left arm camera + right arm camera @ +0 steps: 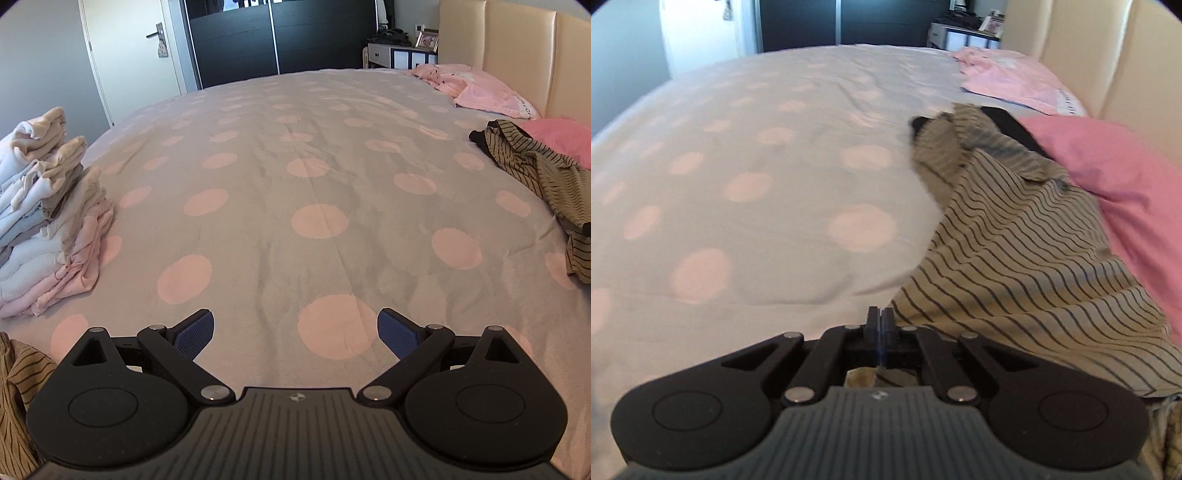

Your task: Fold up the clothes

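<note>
A stack of folded clothes [48, 218] runs off the left edge of the bed [295, 192]. The left gripper [295, 332] hovers spread and empty. The right gripper [881, 321] is pressed together on the striped garment [1015, 258], whose far end blurs against a pink pillow [1115, 177].

Both wrist views face the headboard [517, 48], sharing the bedspread [295, 166].
</note>
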A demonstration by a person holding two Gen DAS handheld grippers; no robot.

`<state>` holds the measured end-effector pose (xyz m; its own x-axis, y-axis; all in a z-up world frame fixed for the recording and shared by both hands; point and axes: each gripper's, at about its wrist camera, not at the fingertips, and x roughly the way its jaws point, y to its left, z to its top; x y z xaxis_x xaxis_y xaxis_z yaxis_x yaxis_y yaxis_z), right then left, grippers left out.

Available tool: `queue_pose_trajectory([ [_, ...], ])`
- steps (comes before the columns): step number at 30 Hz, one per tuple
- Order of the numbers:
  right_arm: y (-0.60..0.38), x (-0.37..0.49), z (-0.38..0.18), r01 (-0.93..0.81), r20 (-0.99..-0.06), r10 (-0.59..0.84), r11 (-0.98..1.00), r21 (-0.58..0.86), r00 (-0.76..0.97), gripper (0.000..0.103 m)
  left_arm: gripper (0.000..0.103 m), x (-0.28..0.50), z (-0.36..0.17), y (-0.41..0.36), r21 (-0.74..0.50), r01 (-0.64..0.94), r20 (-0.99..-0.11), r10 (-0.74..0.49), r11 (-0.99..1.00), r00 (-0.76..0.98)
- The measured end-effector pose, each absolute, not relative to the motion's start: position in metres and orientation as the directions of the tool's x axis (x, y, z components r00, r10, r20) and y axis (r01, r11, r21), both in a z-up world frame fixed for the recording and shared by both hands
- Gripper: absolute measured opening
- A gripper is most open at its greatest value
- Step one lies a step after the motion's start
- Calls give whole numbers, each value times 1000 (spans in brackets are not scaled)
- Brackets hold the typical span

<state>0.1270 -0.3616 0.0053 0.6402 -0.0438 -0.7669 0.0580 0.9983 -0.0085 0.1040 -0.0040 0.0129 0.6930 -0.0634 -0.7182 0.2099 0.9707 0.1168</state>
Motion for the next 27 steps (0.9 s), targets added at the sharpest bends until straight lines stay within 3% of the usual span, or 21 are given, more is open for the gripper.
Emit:
queue_pose_trajectory([
  [6,-287,95,25,-151,-744,203,979,139,637,0,97,89,22,-2,131,215,-686,-68,968,725],
  [11,-207,57,25,-348,-729,353,922,167,586,0,97,78,31,4,134,200,-659,-63,971,749],
  [16,-176,29,14,-390,-744,331,915,104,580,0,97,67,40,12,128,185,-642,-61,974,765],
  [23,-202,40,2,-257,-757,179,966,15,629,6,97,64,41,15,130,192,-649,-63,973,758],
  [25,-212,44,-3,-217,-758,112,975,-40,643,21,97,63,40,15,130,195,-651,-65,972,756],
  [26,-217,46,-7,-194,-759,70,978,-75,647,37,97,63,40,15,130,196,-652,-65,972,755],
  [27,-222,48,-10,-172,-760,28,979,-111,650,43,97,63,39,15,131,198,-653,-66,972,755],
])
